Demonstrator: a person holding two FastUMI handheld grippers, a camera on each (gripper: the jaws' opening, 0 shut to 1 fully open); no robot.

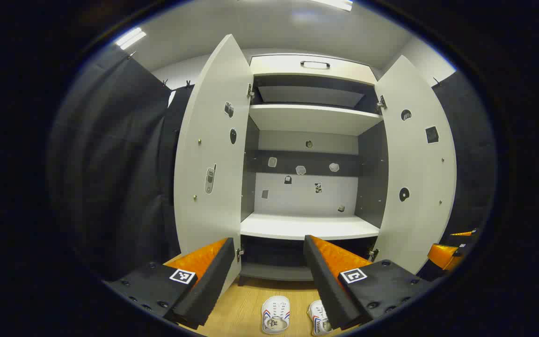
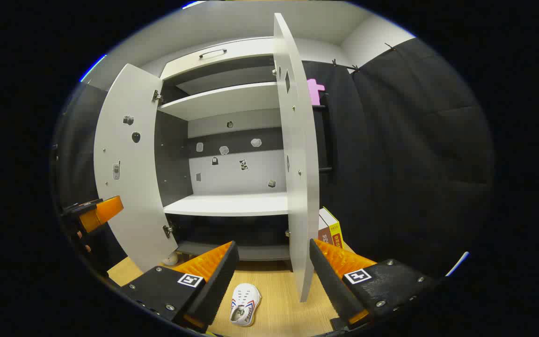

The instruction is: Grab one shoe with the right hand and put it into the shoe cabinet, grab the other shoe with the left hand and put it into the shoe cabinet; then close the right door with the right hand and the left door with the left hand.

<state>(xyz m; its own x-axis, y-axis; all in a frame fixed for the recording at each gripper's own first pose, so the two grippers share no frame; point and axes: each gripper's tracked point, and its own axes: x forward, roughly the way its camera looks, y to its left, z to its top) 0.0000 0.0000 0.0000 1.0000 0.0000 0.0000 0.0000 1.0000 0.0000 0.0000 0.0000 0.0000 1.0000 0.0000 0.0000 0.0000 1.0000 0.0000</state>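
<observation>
Shoes: we count two, white, one (image 1: 275,314) beside the other (image 1: 318,318) on the wooden floor (image 1: 246,304) before the shoe cabinet (image 1: 309,227). Its two doors, left door (image 1: 208,154) and right door (image 1: 414,164), stand open. Our left gripper (image 1: 267,267) and right gripper (image 2: 272,271) hold their fingers apart, empty.

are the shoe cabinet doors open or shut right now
Open. The left door and right door both swing outward, baring the white shelf inside the shoe cabinet.
</observation>
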